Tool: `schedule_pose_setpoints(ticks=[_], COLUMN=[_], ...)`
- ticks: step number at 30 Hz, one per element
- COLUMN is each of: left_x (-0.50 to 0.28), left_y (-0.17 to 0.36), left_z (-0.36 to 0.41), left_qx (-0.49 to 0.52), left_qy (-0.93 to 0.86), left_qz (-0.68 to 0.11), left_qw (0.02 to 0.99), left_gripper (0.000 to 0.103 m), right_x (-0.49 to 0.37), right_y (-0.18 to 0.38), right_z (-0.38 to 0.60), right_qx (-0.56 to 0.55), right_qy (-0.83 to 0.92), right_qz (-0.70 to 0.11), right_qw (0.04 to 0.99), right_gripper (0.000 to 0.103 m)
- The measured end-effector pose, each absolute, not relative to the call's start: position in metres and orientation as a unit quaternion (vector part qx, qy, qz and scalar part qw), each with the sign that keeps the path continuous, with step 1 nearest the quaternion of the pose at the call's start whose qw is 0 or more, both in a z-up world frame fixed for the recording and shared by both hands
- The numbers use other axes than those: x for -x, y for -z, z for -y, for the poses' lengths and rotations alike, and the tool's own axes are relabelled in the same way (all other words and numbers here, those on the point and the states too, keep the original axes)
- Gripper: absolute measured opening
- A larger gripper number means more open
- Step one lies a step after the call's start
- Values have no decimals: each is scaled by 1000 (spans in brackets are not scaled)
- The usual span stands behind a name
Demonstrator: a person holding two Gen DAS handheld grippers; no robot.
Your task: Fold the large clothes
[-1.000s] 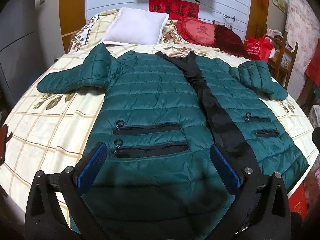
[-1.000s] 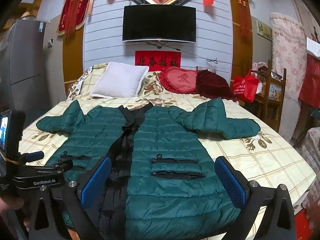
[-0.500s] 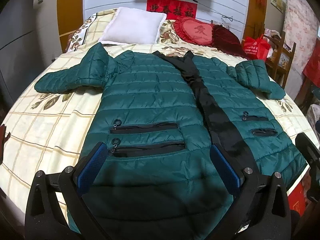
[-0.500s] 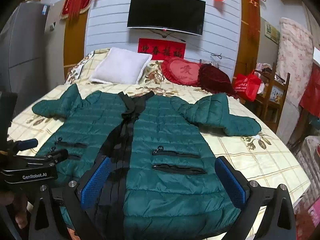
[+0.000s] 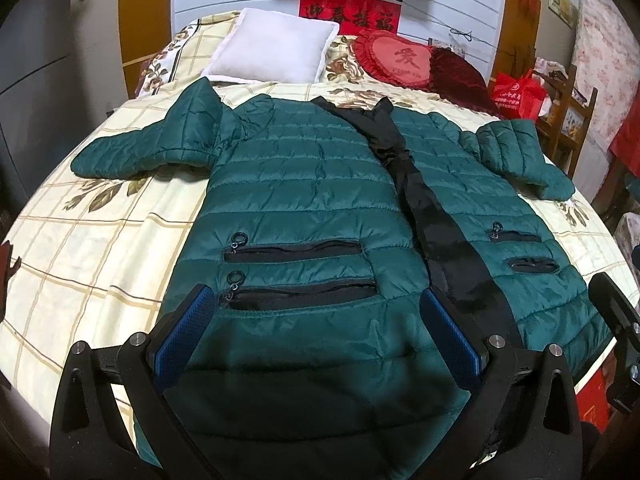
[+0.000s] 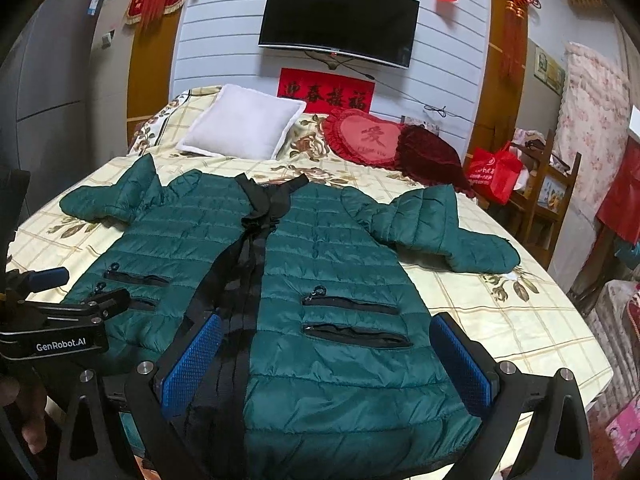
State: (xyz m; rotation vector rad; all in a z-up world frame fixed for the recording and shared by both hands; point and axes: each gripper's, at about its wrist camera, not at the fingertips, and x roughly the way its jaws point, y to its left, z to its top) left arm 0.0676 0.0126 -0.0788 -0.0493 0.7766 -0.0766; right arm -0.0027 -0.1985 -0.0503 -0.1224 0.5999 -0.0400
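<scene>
Your green jacket [image 5: 304, 184] lies flat, front up, on the bed [image 5: 92, 240], hem toward you, both sleeves out to the sides, black strip down the middle (same lay as a second ago, no fold started). Left tongs [image 5: 316, 328] are spread wide over the hem below the two zip pockets [image 5: 300, 270], holding nothing. Right tongs [image 6: 324, 354] are also wide, over the other front panel near the hem, holding nothing.

What changed: you've pushed both tongs forward and lower, so the jacket fills more of each view. Right wrist view is tilted up less than a second ago, with the TV [image 6: 338, 42] sitting higher in frame. Your right tool now shows at the right edge of the left view. White pillow [image 5: 272, 50] and red heart cushion [image 5: 400, 60] unmoved at the headboard.
</scene>
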Motion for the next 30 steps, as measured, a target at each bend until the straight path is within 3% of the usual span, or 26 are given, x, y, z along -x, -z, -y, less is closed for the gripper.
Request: schedule_pose_setpoints(ticks=[30], left_x=[-68], left_y=[82], left_z=[-16], left_qx=[35], left_qy=[38], left_qz=[-384], left_qw=[922], left_gripper=[103], right_x=[6], right_y=[49], right_z=[206], right_qx=[41], right_qy=[25], right_qz=[-293], right_qw=[955], right_gripper=[103])
